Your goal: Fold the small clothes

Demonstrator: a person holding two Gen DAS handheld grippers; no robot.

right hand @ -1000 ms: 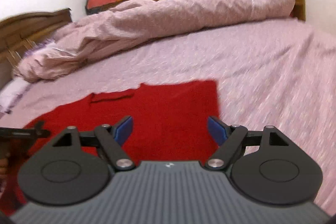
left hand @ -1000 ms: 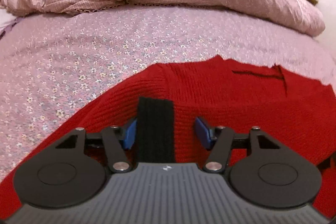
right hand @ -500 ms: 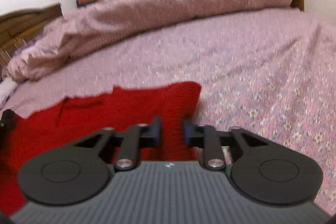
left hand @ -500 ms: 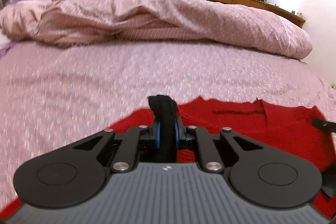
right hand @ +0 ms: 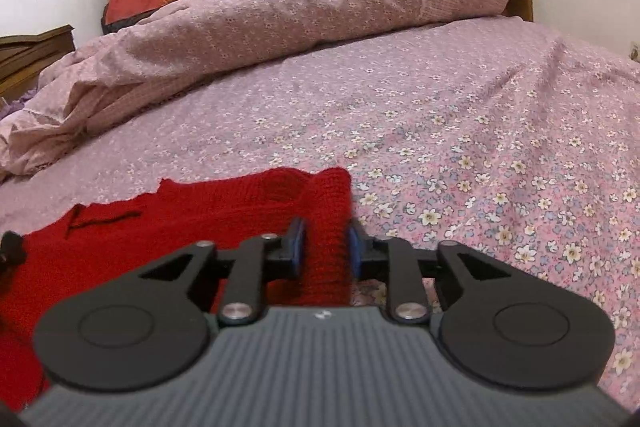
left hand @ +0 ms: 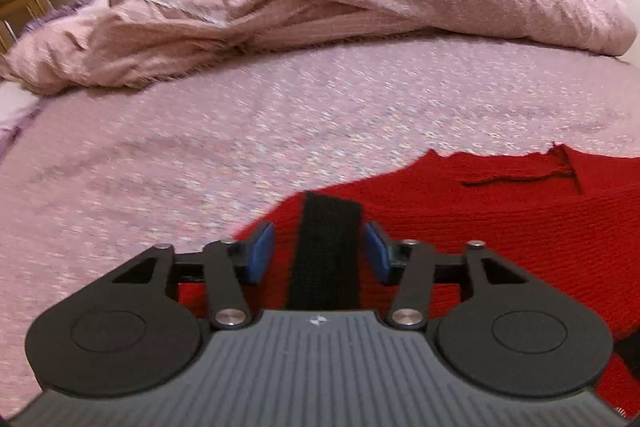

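Sweater (left hand: 500,211) is spread flat on the bed (left hand: 280,131) just ahead of both claws so I can fold it: my left claw (left hand: 319,253) is opening around its black strap (left hand: 330,251), and my right claw (right hand: 325,247), also opening, has a bunched red edge between its pads.

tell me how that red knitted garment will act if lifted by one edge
The red knitted garment will likely go floppy and drape, since its edge already bunches into a ridge between the right gripper jaws. The coarse knit probably grips rather than slips. It may stretch under its own weight.
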